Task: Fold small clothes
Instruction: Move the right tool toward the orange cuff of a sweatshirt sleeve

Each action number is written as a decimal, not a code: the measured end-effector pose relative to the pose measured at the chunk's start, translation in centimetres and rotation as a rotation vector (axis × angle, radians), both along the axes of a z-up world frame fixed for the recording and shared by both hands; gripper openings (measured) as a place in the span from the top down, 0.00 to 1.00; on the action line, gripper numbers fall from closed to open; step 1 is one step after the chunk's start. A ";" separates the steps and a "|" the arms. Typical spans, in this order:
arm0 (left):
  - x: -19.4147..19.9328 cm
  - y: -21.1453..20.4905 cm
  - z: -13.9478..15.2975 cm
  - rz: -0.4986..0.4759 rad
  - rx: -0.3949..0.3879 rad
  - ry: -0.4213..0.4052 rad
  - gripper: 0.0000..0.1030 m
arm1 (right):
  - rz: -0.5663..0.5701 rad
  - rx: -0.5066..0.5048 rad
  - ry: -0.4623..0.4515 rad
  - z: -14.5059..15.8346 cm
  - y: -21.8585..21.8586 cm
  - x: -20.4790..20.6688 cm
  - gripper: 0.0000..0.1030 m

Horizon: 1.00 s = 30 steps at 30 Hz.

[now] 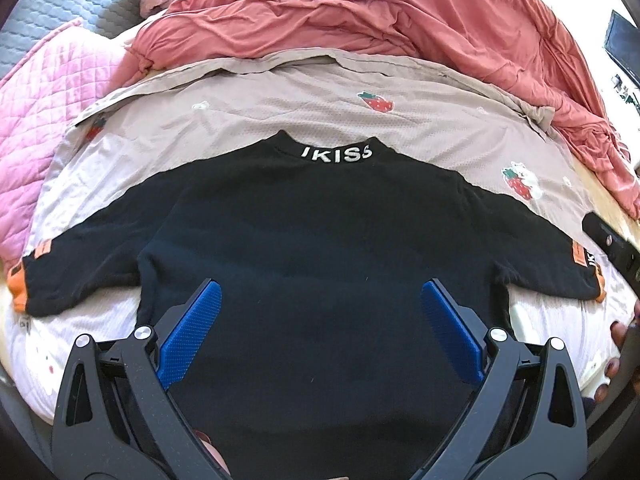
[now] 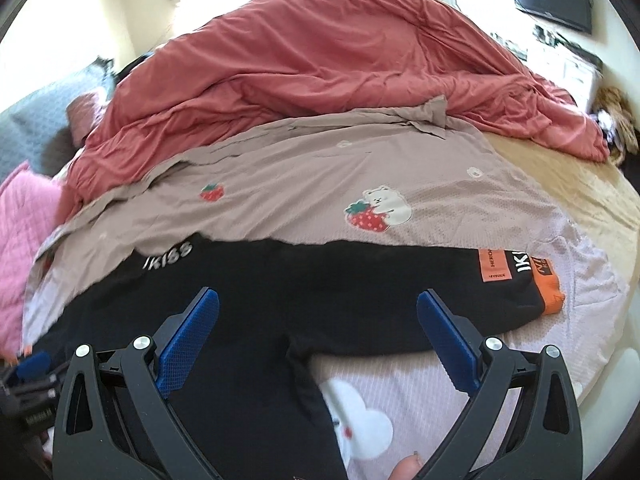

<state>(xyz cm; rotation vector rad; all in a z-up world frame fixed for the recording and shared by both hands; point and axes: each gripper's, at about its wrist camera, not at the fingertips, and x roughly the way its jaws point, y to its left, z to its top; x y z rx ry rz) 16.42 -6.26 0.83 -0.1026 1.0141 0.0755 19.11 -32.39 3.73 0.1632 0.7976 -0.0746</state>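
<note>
Both grippers, left (image 1: 321, 324) and right (image 2: 318, 330), gape wide, empty, above black shirt (image 1: 320, 232).

A bed (image 2: 592, 184) carries a bunched red duvet (image 2: 320, 64), a strawberry-print sheet (image 1: 280, 108) and a pink quilted pillow (image 1: 44, 104).

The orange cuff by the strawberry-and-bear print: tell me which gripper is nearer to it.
Right. The right gripper hovers open over that sleeve's underarm, the orange cuff just beyond its right finger. The left gripper hangs open over the middle of the black shirt, farther off.
</note>
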 end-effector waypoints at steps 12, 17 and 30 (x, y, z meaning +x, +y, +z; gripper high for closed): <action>3.7 -2.7 -3.2 -0.048 -0.006 0.049 0.09 | -0.244 -0.025 0.008 -3.5 -8.1 2.5 0.04; 4.2 -4.2 -5.0 -0.069 -0.006 0.065 0.09 | -0.357 -0.002 0.038 -5.4 -13.0 2.0 0.04; 5.1 -7.6 -7.8 -0.155 0.020 0.080 0.09 | -0.579 0.108 0.134 -8.6 -20.6 0.8 0.04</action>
